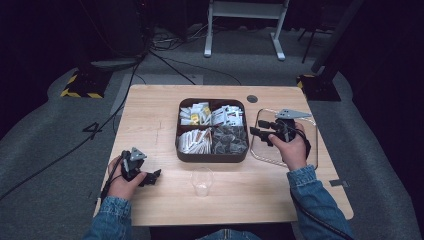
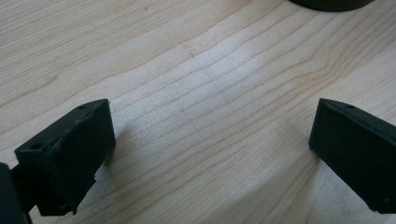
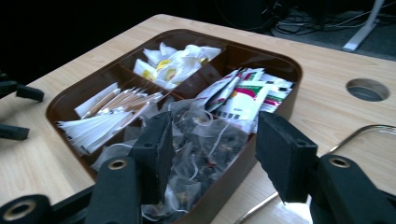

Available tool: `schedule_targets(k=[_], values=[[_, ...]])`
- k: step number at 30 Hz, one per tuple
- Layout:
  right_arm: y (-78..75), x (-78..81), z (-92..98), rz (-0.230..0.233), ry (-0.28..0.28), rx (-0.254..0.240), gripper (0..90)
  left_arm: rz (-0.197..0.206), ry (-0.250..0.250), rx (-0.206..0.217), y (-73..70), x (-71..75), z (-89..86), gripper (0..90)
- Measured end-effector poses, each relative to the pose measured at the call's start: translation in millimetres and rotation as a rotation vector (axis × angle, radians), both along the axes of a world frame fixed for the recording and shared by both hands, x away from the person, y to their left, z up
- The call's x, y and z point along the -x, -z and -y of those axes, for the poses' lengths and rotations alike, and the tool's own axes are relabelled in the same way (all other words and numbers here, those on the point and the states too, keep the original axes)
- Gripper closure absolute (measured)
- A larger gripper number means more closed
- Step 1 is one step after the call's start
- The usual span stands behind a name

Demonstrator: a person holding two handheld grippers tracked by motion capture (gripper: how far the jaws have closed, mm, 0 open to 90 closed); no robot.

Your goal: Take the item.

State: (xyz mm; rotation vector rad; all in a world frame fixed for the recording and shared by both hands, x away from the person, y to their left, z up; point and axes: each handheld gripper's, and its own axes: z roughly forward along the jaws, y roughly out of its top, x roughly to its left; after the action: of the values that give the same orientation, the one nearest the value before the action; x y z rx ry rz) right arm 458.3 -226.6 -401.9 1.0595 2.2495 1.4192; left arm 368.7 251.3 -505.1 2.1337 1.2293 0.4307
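A clear plastic cup [image 1: 202, 181] stands on the table [image 1: 150, 110].

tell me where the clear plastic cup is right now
In the high view the clear plastic cup stands upright near the table's front edge, just in front of the brown divided tray, right of the left gripper.

Table [image 1: 150, 115]: pale wood, fine grain lines. Divided tray [image 1: 212, 156]: dark brown. Sachets at far left compartment [image 1: 195, 114]: white with yellow marks. Far right packets [image 1: 227, 115]: white with green, red, black print. Near left sticks [image 1: 194, 141]: white and tan. Near right tea bags [image 1: 230, 139]: see-through mesh, dark contents. Cup [image 1: 202, 181] and lid-like dish [image 1: 282, 136]: clear. Left gripper [image 1: 153, 176] and right gripper [image 1: 256, 133]: black, grey plate on top. Sleeves [image 1: 310, 200]: blue denim. Floor [image 1: 55, 150]: grey carpet; yellow-black striped base [image 1: 80, 93].
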Motion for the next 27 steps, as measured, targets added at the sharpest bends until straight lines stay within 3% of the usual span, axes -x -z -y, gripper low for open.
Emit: schedule_targets(k=[6, 11, 17, 23, 27], values=[[1.5, 3.1, -10.2, -0.035, -0.045, 0.025, 50.6, 0.000, 0.000, 0.001, 0.0, 0.0, 0.0, 0.6], [12.1, 1.0, -21.1, -0.076, -0.092, 0.065, 50.1, 0.001, 0.000, 0.000, 0.1, -0.1, 0.0, 0.5], [20.4, 0.0, -31.3, -0.089, -0.128, 0.101, 51.6, 0.000, 0.002, 0.000, 0.0, -0.1, -0.1, 0.5], [33.1, -1.1, -40.5, -0.120, -0.183, 0.145, 59.9, 0.000, 0.001, 0.000, 0.0, 0.0, 0.0, 0.6], [37.3, 0.5, -48.8, -0.116, -0.231, 0.188, 63.9, 0.000, 0.002, 0.000, 0.0, -0.1, 0.0, 0.6]])
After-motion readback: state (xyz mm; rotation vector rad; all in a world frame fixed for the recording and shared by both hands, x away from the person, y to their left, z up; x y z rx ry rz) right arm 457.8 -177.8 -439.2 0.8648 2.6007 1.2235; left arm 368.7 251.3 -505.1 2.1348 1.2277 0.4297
